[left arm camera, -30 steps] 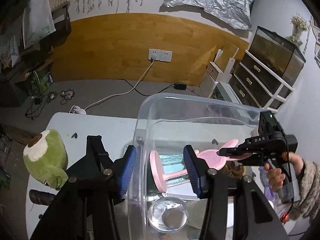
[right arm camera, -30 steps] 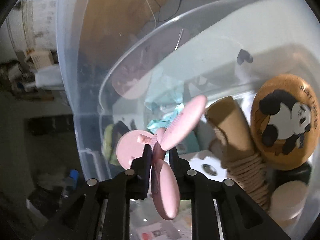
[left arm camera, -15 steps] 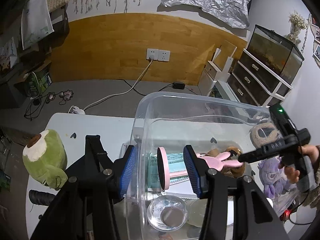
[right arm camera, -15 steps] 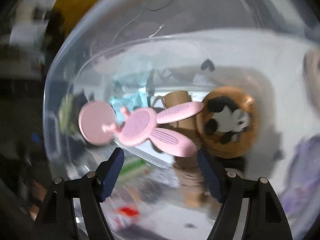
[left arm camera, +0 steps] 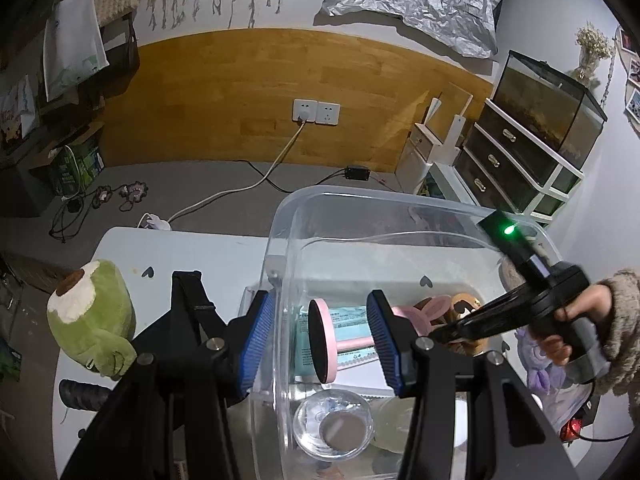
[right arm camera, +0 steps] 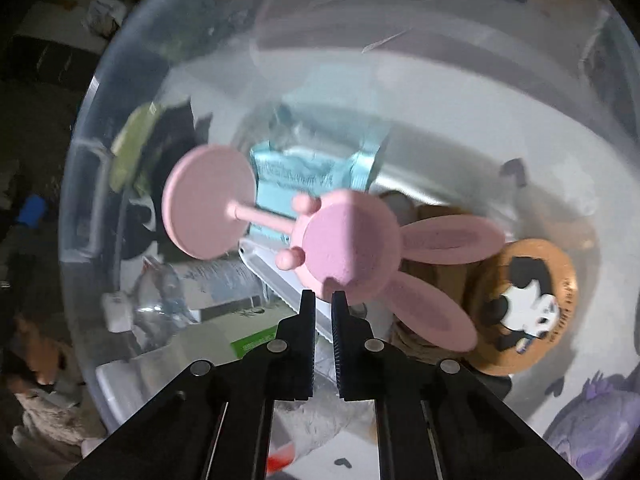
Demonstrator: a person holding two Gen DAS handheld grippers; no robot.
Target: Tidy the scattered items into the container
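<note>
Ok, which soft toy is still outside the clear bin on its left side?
The green coconut-shaped plush, lying on the white table left of the clear plastic bin; the purple plush lies at the right.

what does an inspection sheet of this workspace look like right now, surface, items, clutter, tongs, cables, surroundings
surface: white table, heart marks
job's things: clear container holds pink bunny stand, blue packet, panda disc; green plush outside it
clutter: purple plush beside container
tongs: left tongs open astride container wall; right tongs nearly closed, empty
cables: white cord from wall socket
surroundings: glass tank on drawers
</note>
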